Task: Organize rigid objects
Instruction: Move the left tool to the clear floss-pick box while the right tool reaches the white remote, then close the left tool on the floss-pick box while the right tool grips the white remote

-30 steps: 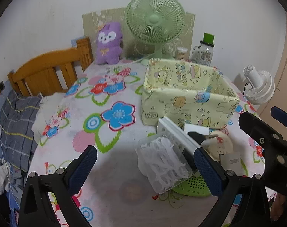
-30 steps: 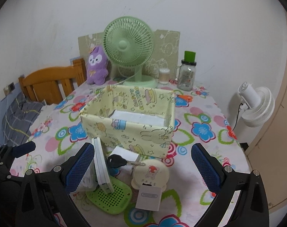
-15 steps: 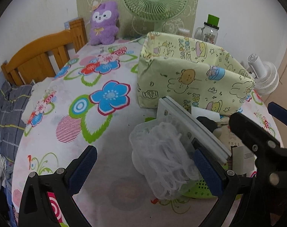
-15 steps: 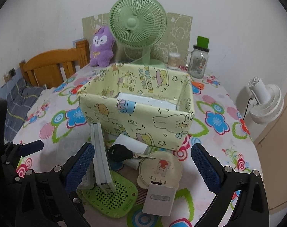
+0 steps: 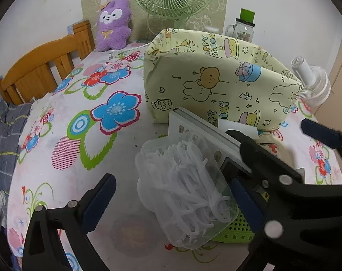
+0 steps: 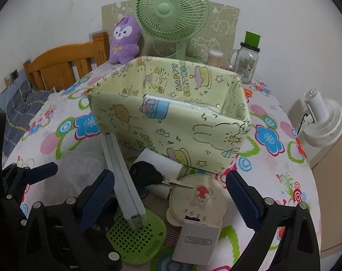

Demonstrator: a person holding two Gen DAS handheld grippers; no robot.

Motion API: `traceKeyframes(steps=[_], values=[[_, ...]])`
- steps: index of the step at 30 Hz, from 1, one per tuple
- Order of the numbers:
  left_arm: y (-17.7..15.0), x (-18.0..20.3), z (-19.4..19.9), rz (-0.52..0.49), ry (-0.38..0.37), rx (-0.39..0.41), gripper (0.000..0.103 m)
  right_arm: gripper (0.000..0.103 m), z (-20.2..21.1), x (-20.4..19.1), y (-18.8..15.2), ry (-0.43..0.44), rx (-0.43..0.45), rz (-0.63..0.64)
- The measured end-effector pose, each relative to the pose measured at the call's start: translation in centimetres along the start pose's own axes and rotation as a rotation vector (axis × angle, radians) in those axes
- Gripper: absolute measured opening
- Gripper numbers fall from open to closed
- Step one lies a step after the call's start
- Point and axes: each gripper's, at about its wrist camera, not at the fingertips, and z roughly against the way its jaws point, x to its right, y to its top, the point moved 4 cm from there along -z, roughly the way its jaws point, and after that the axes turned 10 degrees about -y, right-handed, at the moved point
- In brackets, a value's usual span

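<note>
A clear plastic box of white floss picks (image 5: 186, 187) lies between the wide-open fingers of my left gripper (image 5: 171, 201); it also shows faintly in the right wrist view (image 6: 80, 169). A white flat case (image 5: 207, 131) leans on edge behind it. My right gripper (image 6: 171, 201) is open over a round cream case with a bunny print (image 6: 198, 201), a black key (image 6: 148, 176), a white rectangular box (image 6: 195, 241) and a green perforated pad (image 6: 134, 239). A yellow cartoon-print storage box (image 6: 171, 122) stands just beyond, with a white item inside.
A green desk fan (image 6: 171, 13), a purple plush (image 6: 124, 38), a glass jar with a green lid (image 6: 247, 61) and a cotton-swab tub (image 6: 215, 56) stand at the table's back. A wooden chair (image 5: 40, 72) is at the left, a white fan (image 6: 322, 124) at the right.
Both grippers have moved forward and lower toward the objects. The floss-pick box now sits between my left gripper's fingers. Both stay open.
</note>
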Motion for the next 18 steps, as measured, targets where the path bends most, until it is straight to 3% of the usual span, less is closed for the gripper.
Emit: traceKeyframes(steps=[6, 12, 13, 18], values=[[-0.5, -0.5, 0.1, -0.004, -0.081, -0.016, 0.081, 0.088, -0.6, -1.2, -0.2, 0.036, -0.011, 0.022], [-0.6, -1.4, 0.4, -0.012, -0.081, -0.024, 0.072, 0.075, -1.3, -2.9, 0.0, 0.074, -0.030, 0.045], [-0.6, -1.6, 0.3, -0.008, -0.068, -0.030, 0.070, 0.069, -1.5, -3.1, 0.0, 0.075, -0.036, 0.049], [-0.5, -2.1, -0.4, 0.004, -0.048, -0.046, 0.072, 0.062, -2.1, -3.8, 0.2, 0.103, -0.049, 0.054]])
